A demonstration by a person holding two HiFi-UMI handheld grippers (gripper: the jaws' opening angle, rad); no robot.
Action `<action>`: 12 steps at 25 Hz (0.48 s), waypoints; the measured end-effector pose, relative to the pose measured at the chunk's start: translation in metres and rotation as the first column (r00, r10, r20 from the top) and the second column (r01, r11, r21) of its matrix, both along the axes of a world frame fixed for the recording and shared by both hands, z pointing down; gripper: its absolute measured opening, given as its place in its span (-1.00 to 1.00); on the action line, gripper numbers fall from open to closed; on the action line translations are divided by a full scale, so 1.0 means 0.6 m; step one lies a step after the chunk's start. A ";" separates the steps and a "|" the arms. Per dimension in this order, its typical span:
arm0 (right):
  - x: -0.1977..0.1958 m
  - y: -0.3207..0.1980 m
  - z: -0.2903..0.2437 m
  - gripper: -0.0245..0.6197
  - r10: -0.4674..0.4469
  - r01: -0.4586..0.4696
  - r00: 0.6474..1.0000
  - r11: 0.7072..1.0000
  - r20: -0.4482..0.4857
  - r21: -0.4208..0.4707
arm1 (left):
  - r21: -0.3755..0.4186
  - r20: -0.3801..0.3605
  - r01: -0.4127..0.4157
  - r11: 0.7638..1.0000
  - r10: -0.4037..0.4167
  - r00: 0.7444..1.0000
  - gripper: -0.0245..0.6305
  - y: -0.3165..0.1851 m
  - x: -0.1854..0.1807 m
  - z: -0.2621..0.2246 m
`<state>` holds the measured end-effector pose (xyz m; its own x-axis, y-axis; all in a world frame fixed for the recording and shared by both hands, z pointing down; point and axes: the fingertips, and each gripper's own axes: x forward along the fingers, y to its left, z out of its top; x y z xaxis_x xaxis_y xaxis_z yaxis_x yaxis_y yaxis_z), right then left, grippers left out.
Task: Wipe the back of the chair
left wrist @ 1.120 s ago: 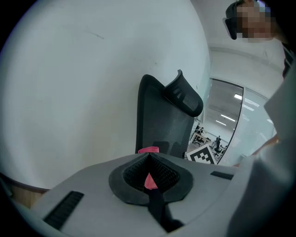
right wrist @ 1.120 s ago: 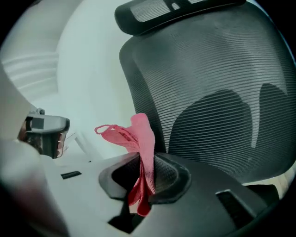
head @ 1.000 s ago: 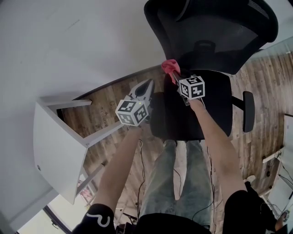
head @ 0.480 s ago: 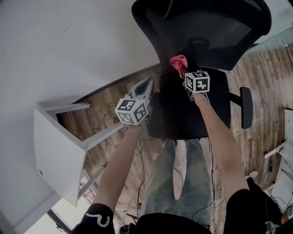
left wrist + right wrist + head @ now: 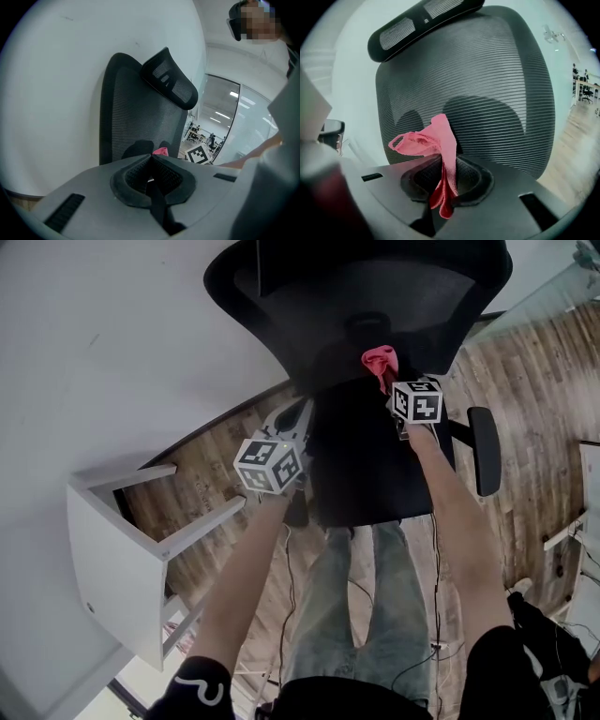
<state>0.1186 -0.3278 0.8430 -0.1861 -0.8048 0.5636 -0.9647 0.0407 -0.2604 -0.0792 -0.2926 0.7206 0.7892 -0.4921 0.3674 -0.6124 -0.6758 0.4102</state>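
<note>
One black mesh chair back (image 5: 375, 296), upright near the white wall (image 5: 141, 334), headrest (image 5: 422, 21) on top. One pink cloth (image 5: 440, 140), pinched between the closed jaws of the right tool (image 5: 445, 180); its loose end stands up in front of the lower middle of the mesh, and contact with the mesh cannot be told. One left tool (image 5: 151, 180), jaws together with nothing between them, held beside the left edge of the seat (image 5: 375, 465). One armrest (image 5: 485, 451) at the seat's right. One white stool (image 5: 122, 549) on the wood floor (image 5: 225, 456), well to the left.
</note>
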 end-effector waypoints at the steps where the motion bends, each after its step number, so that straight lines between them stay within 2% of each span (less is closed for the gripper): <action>1: 0.020 0.006 0.001 -0.70 0.013 -0.013 1.000 1.000 -0.002 -0.004 | -0.001 0.002 -0.007 1.000 0.007 1.000 -0.85 0.003 0.013 0.001; 7: 0.137 0.042 0.000 -0.70 0.091 -0.091 0.996 0.995 -0.019 -0.030 | -0.012 0.006 -0.035 0.999 0.035 0.999 -0.85 0.019 0.096 0.003; 12: 0.212 0.072 0.007 -0.70 0.109 -0.110 0.994 0.993 -0.029 -0.046 | -0.012 0.004 -0.053 0.999 0.053 0.999 -0.85 0.038 0.169 -0.001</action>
